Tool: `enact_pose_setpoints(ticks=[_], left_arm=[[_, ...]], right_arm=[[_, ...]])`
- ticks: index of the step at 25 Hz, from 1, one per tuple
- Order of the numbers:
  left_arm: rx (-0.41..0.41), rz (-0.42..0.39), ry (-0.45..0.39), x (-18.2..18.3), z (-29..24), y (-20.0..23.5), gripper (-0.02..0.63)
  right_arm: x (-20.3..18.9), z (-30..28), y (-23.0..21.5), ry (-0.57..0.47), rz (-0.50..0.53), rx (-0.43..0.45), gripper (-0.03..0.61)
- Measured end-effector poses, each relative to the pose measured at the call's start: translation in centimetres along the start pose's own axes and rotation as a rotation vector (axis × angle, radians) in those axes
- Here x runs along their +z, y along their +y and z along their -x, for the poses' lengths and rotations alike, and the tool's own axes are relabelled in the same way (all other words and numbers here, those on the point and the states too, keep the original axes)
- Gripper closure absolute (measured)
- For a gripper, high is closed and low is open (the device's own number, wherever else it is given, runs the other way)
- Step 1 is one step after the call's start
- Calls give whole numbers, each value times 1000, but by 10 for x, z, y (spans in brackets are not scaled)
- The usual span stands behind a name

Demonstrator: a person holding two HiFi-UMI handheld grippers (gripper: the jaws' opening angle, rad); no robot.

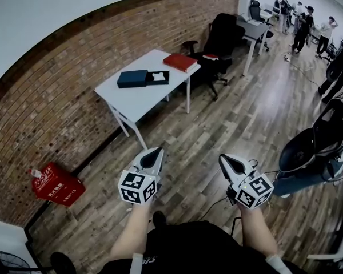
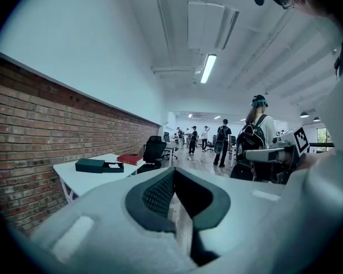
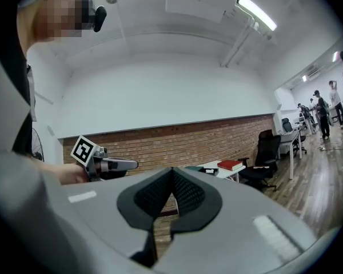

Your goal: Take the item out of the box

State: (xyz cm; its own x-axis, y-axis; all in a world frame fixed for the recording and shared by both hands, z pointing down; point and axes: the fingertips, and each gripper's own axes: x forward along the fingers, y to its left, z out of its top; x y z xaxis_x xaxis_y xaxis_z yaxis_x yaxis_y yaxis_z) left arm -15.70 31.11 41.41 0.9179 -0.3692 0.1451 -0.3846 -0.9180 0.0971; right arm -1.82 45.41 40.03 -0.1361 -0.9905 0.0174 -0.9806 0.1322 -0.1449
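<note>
A dark teal box (image 1: 132,78) lies on the white table (image 1: 131,101) by the brick wall, with an open black tray (image 1: 158,77) holding a white item beside it. In the left gripper view the same box (image 2: 91,165) and tray (image 2: 112,166) appear far off. My left gripper (image 1: 154,152) and right gripper (image 1: 226,158) hang side by side over the wooden floor, well short of the table. Both are shut with nothing between the pads. From the right gripper view, my right gripper (image 3: 171,173) points towards the table and hides most of the box.
A flat red box (image 1: 180,61) lies at the table's far end. A black office chair (image 1: 220,41) stands behind it. A red crate (image 1: 58,184) sits at the wall on the left, dark equipment (image 1: 314,147) on the right. Several people stand far back.
</note>
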Motion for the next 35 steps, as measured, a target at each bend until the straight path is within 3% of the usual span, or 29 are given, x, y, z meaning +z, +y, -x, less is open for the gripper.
enact_pose_setpoints(ticks=[9,16,25,35], left_arm=[[13,24,2,-16,4,-48,609],[9,18,12,-18,-1,-57,609],[-50,48,30,-24,-60,-19,609],[-79,76,-7,4,-129,86,609]], right_arm=[[-7,40,4,30,-11,64,578],[-25,47,-6,55,-72,54,578],[-44,6,-41,111,-119,-3,578],[-32,-131,-68,177,-63,34,578]])
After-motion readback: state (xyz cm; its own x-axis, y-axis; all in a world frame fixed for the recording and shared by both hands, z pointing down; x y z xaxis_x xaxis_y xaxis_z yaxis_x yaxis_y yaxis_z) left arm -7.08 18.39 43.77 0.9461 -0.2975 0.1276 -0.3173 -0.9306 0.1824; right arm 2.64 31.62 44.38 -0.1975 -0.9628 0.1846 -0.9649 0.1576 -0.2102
